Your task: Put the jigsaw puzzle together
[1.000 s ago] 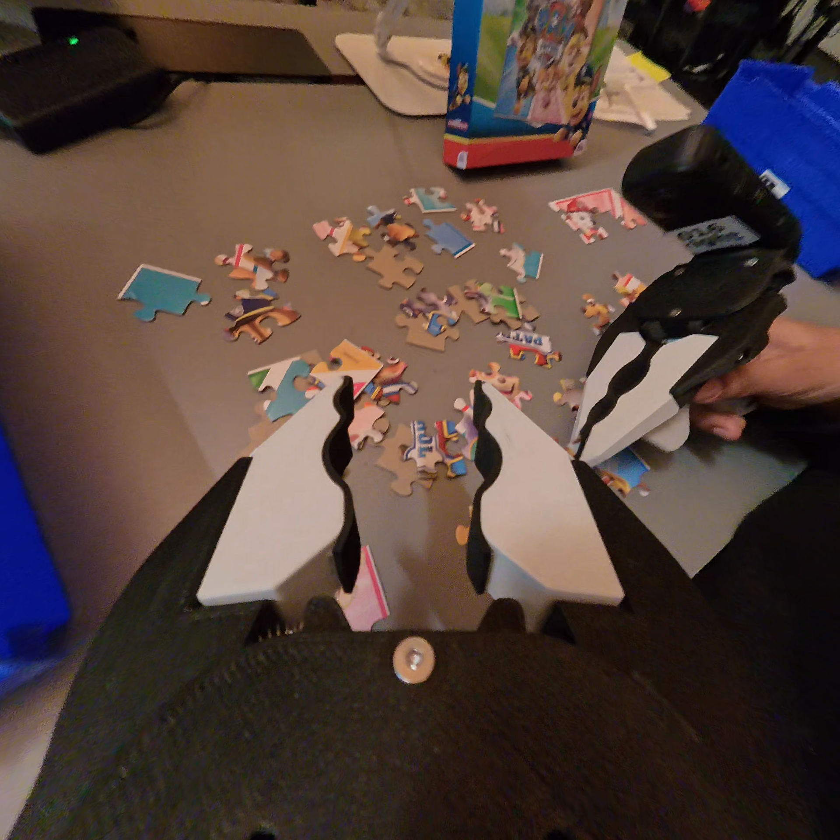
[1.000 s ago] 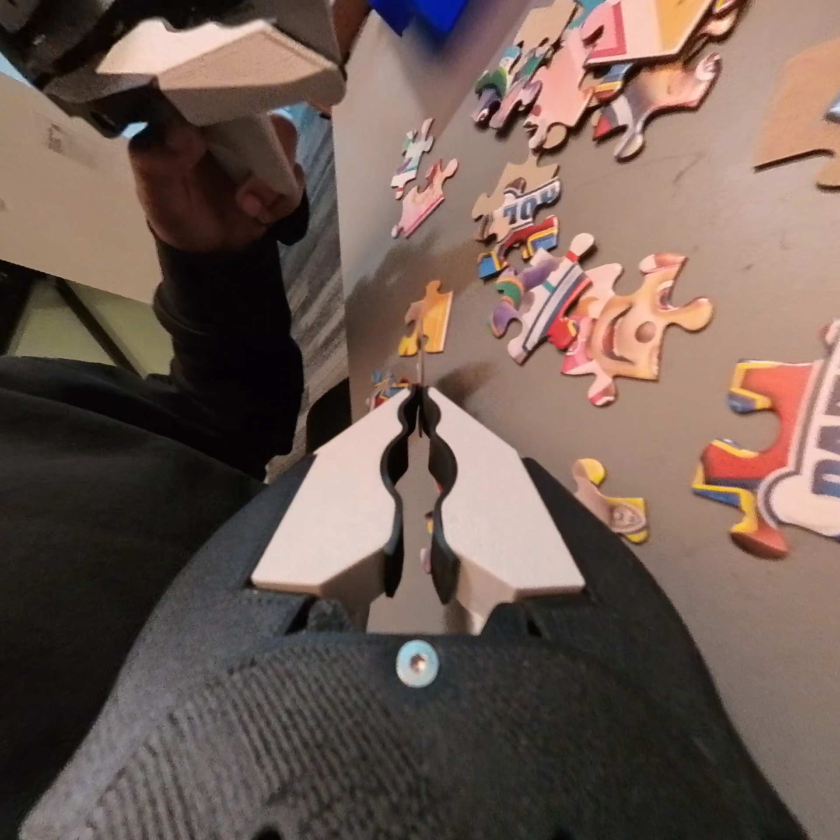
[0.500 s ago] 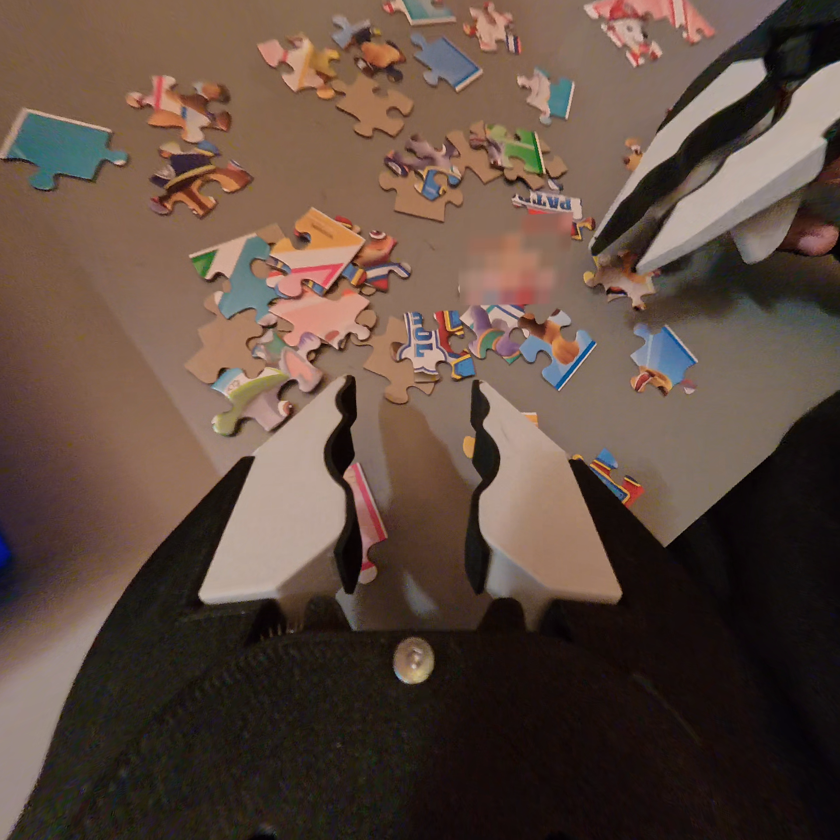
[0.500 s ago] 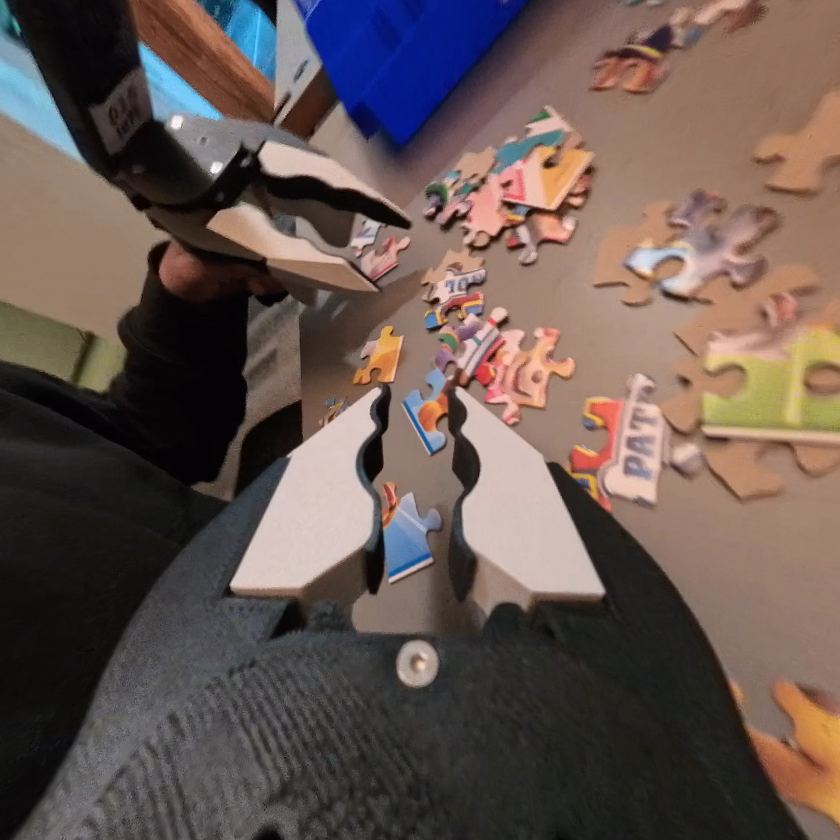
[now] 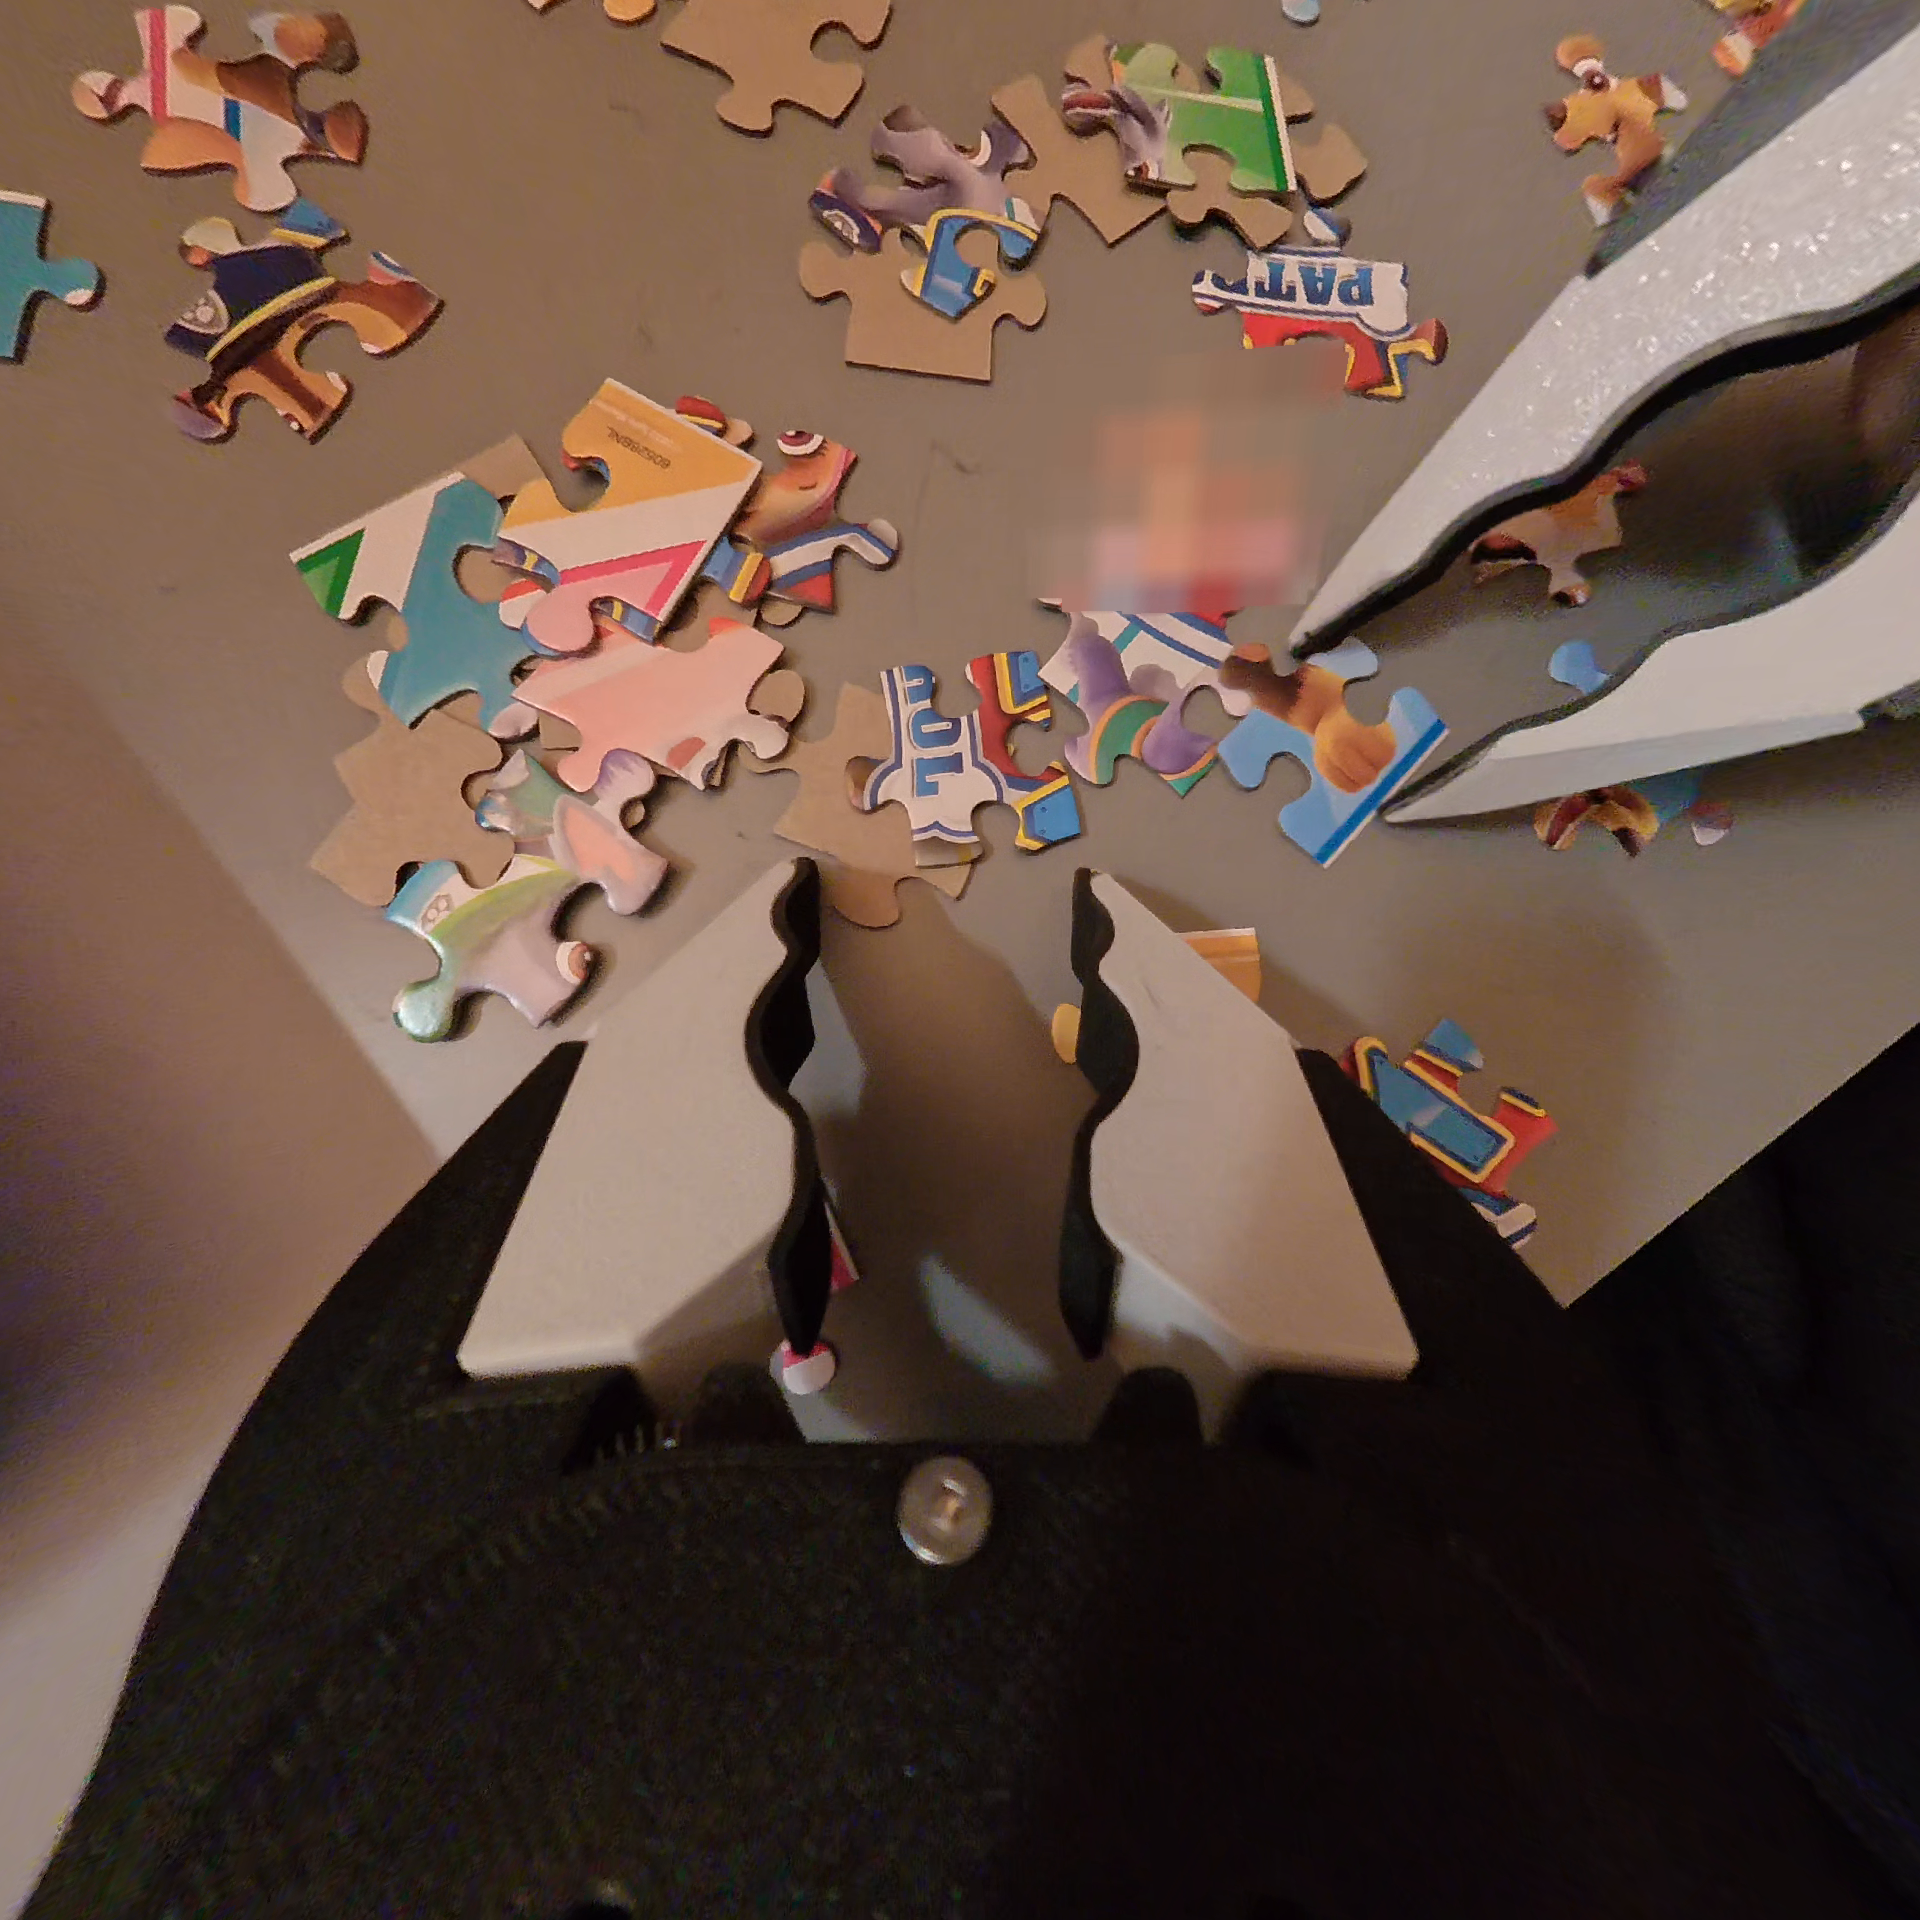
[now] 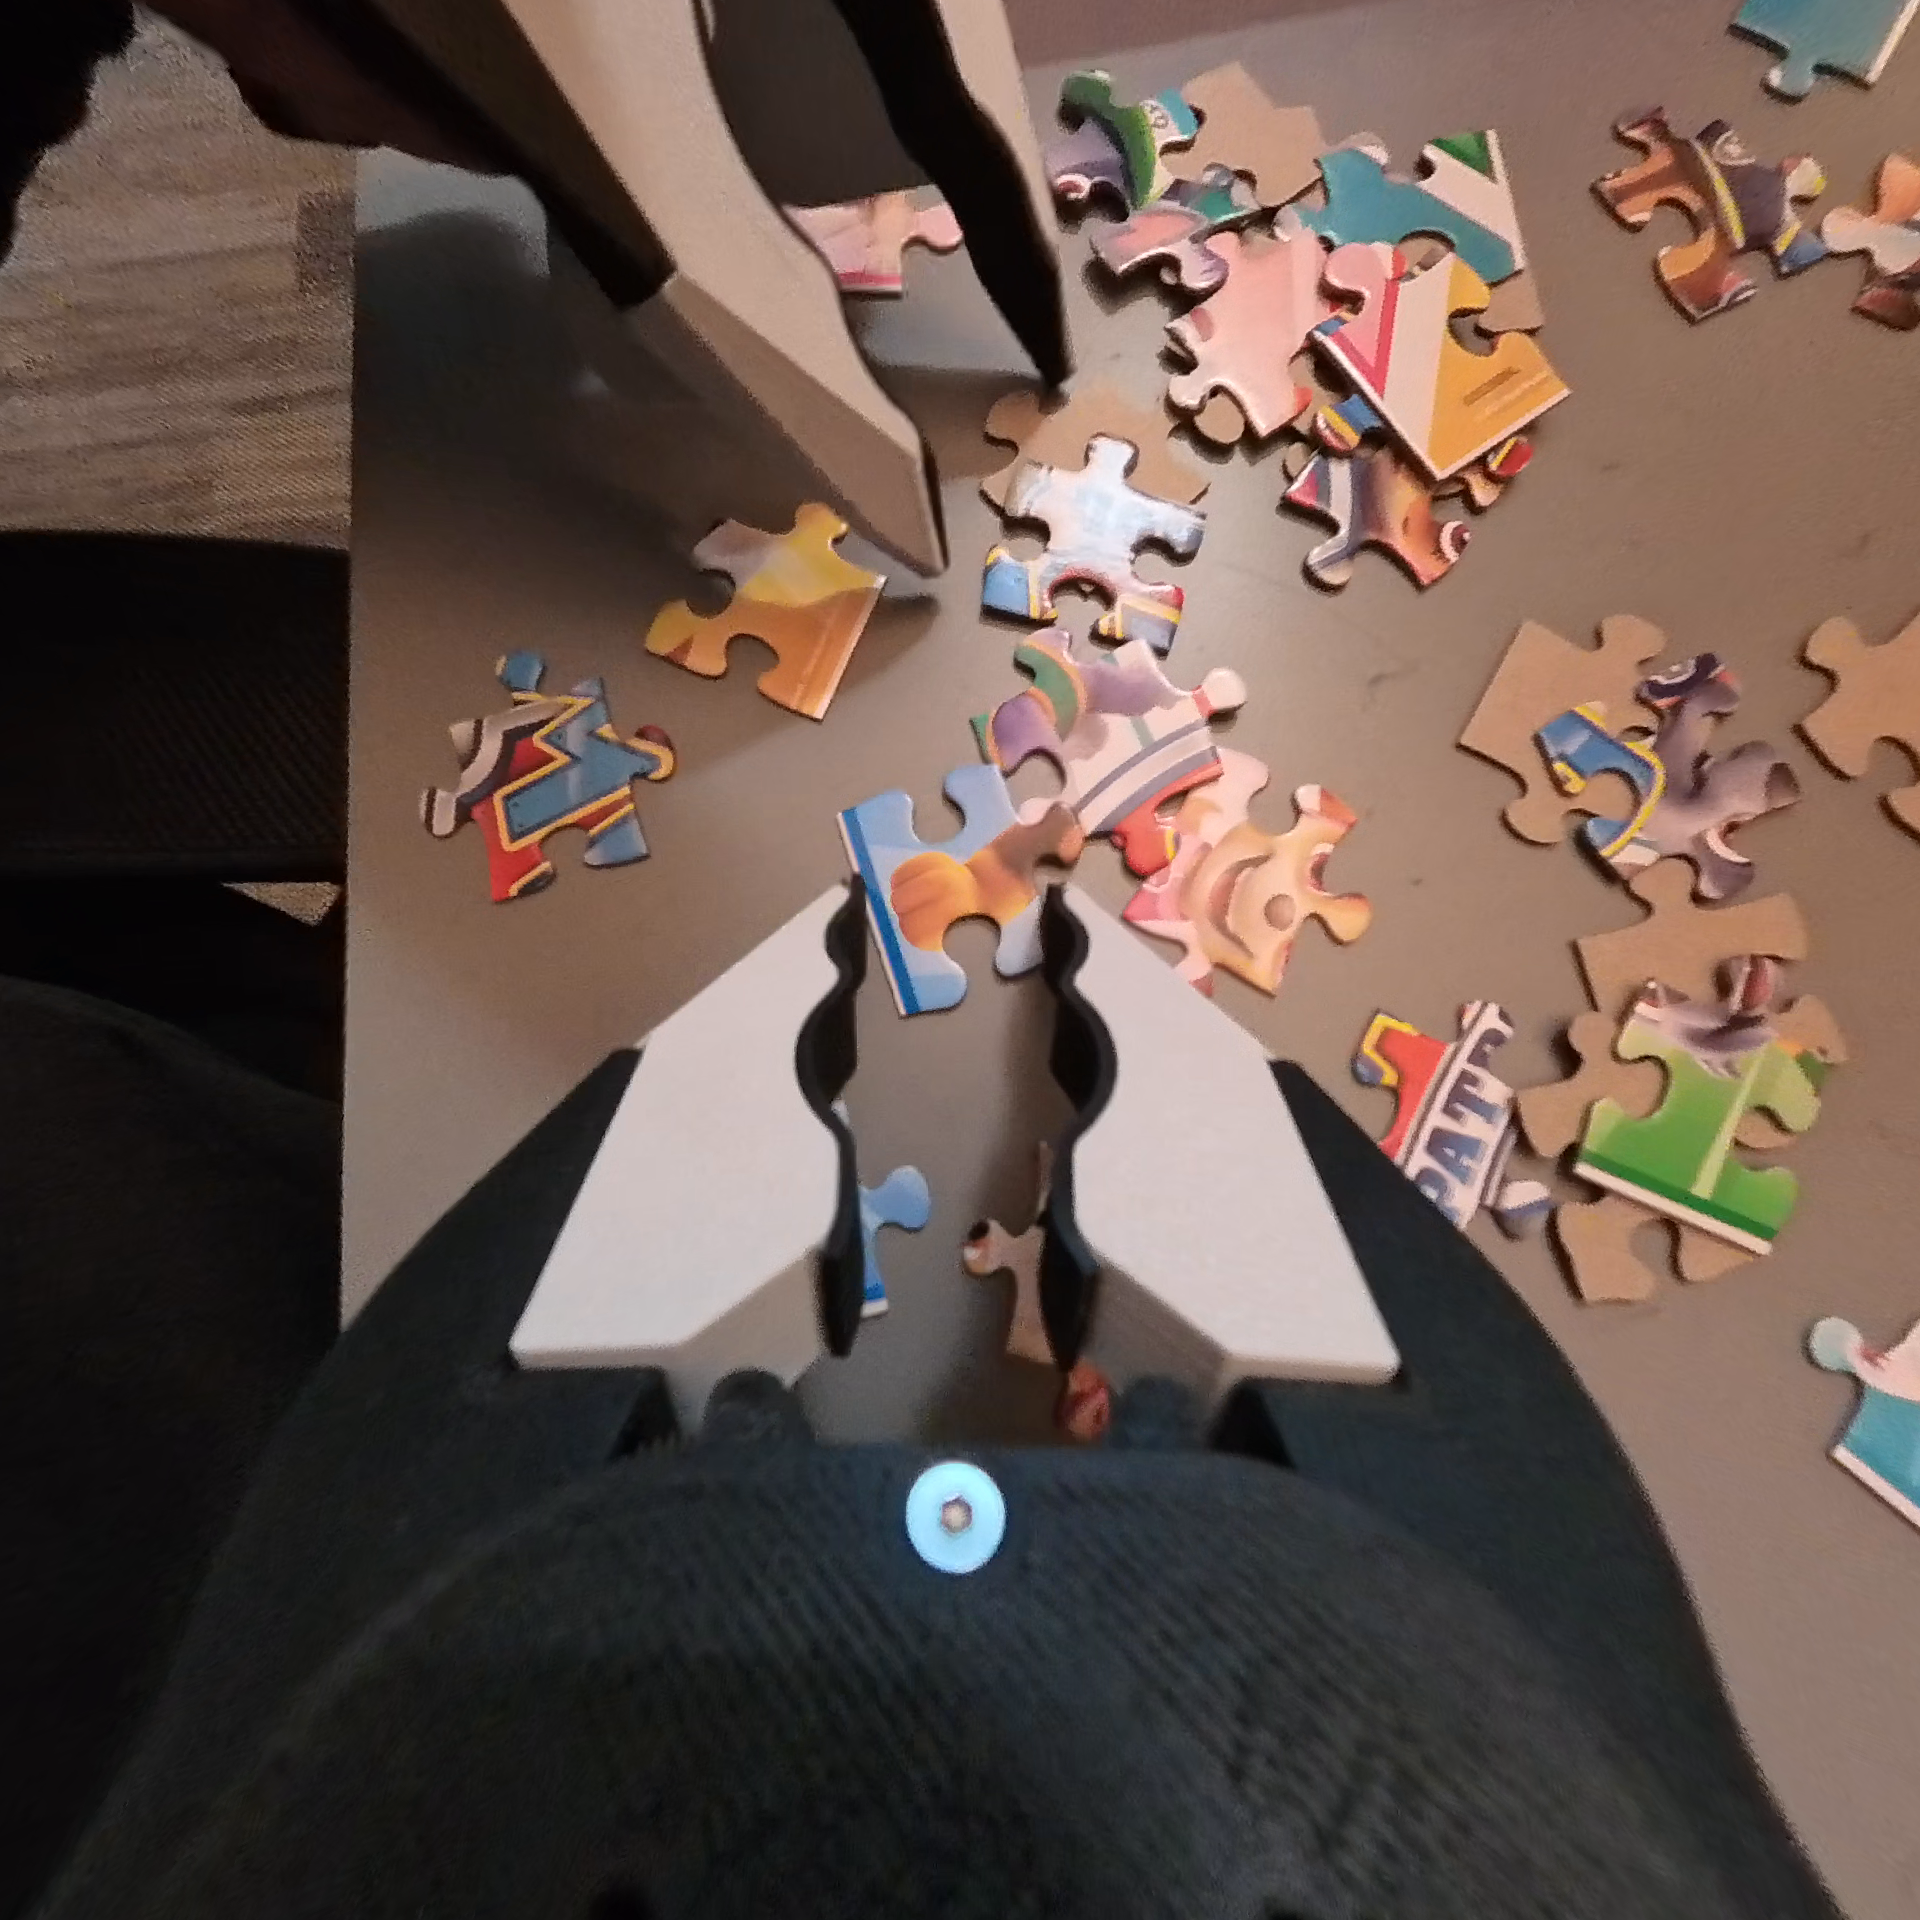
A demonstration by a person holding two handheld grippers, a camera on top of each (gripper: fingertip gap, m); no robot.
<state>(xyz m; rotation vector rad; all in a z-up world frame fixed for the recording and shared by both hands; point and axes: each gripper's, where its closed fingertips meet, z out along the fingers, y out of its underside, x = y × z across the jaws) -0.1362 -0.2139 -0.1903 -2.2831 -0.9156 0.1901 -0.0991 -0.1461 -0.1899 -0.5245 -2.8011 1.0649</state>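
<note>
Many colourful jigsaw pieces lie scattered on a grey table [image 5: 1558, 935], some face down. My left gripper [image 5: 943, 891] is open and holds nothing; its tips hover low just before a face-down brown piece [image 5: 831, 821]. My right gripper [image 6: 954, 899] is open, its tips on either side of a blue piece with an orange shape [image 6: 951, 883] that lies flat on the table. The left wrist view shows the same: the right gripper [image 5: 1345, 732] straddles that blue piece [image 5: 1335, 748]. The left gripper [image 6: 992, 468] shows at the top of the right wrist view.
An orange piece [image 6: 769, 613] and a red-and-blue piece [image 6: 540, 779] lie near the table's front edge. A heap of overlapping pieces [image 5: 582, 644] sits left of the left gripper. A person's dark clothing [image 5: 1766, 1455] is beyond the edge.
My right gripper went from shut to open and moved over the blue piece. My left gripper came lower and closer to the pieces, its jaws still open.
</note>
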